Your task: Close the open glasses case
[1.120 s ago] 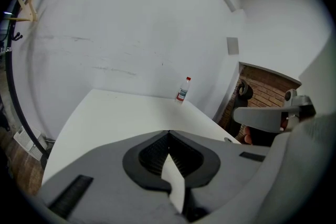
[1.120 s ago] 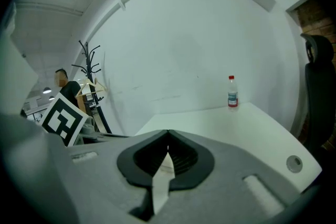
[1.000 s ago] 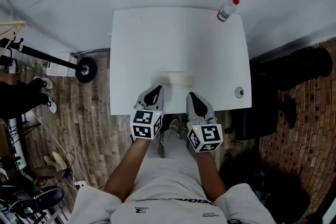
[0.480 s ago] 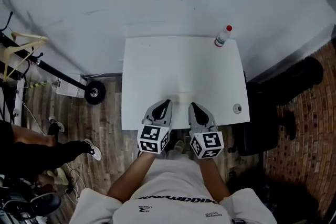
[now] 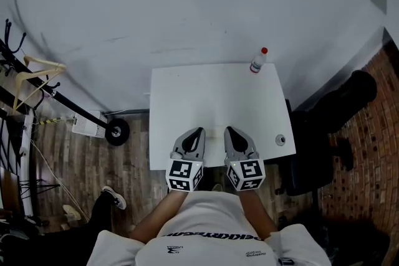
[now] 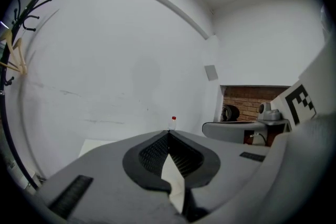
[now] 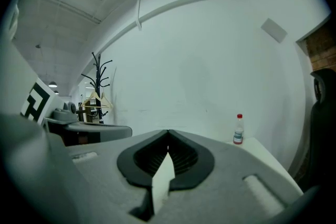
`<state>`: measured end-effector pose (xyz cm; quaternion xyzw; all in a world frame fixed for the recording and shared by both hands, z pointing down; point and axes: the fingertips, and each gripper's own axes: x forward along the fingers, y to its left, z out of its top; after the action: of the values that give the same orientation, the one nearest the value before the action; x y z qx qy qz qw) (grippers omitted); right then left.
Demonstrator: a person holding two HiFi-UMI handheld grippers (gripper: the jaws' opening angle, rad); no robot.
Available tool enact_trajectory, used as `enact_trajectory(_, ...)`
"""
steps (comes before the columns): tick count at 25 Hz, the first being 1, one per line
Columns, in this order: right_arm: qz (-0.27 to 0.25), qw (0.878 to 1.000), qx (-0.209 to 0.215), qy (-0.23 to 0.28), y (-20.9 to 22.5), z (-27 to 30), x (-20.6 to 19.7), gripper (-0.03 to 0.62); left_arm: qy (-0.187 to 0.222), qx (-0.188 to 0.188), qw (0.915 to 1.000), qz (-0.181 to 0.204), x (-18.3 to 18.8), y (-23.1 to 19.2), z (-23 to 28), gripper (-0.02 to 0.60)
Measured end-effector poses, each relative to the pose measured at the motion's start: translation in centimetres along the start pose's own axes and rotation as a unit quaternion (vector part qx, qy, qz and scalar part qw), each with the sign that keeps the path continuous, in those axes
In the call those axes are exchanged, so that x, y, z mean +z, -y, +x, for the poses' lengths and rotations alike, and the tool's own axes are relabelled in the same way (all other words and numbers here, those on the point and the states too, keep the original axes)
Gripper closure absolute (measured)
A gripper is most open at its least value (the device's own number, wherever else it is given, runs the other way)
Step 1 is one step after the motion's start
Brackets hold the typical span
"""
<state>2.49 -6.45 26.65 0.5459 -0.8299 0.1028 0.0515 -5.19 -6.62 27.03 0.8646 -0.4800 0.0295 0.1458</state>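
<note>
At the near edge of the white bench (image 5: 187,90), looking steeply down. Left claw (image 5: 198,132) and right claw (image 5: 228,131) side by side over that near edge, tips aimed at the far wall.

Left gripper view: jaws pressed together at the tips, nothing gripped, just a sliver of white bench through the gap behind them. Right gripper view: same, tips meeting, nothing held.

Glasses case (image 5: 215,130): faint pale shape on the bench between the two claw tips, close to the front edge. Can't tell lid up or down, too washed out against the white top. Can't tell contact with either claw.

Far right corner of the bench: clear bottle (image 5: 256,61) with red cap, upright. Near the right edge: small round item (image 5: 280,140), too small to identify.

Left of the bench, over wood floor (image 5: 93,165): wooden hanger (image 5: 37,65) and a black pole ending in a wheel (image 5: 117,132). Right of the bench: dark chair (image 5: 312,140).
</note>
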Motion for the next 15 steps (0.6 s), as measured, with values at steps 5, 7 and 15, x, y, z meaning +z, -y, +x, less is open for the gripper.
enact_trajectory(5, -0.011, 1.000, -0.007, 0.018, 0.8, -0.4, 1.1, 0.595, 0.016, 0.001, 0.9998, 0.008, 0.6, 0.1, 0.1, 0.584)
enact_trajectory(7, -0.012, 1.000, -0.008, 0.022, 0.9, -0.6, 1.2, 0.595, 0.020, -0.002, 0.9997, 0.015, 0.7, 0.5, 0.1, 0.584)
enact_trajectory(15, -0.020, 0.999, -0.002, 0.037, 1.4, -0.5, 2.2, 0.595, 0.030, -0.001, 0.9990, 0.034, 1.3, 1.0, 0.8, 0.584)
